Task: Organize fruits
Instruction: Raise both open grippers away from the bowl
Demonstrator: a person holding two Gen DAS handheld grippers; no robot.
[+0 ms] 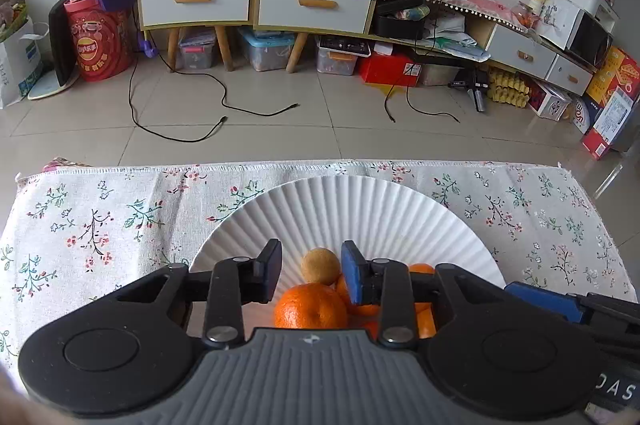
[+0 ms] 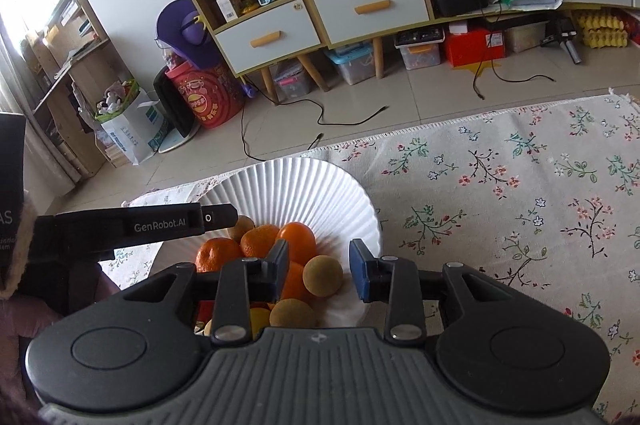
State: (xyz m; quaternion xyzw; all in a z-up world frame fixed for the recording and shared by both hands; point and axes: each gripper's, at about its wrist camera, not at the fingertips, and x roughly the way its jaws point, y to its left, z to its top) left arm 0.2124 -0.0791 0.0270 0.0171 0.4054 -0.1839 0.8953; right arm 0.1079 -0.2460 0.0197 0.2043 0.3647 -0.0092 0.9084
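Fruit is piled in the white paper plate [image 1: 360, 209] on the worktop: oranges [image 1: 310, 307] and tan round fruits [image 2: 322, 275]. Left hand-held gripper [image 1: 310, 271] and right hand-held gripper [image 2: 319, 269] hover slightly parted, empty. Best lift straight toward twelve o'clock without nudging the heap.

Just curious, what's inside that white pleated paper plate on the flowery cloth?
The paper plate holds a heap of oranges and a few round tan fruits. Something yellow shows low in the heap. The two grippers cover the plate's near side, so an exact count is not possible.
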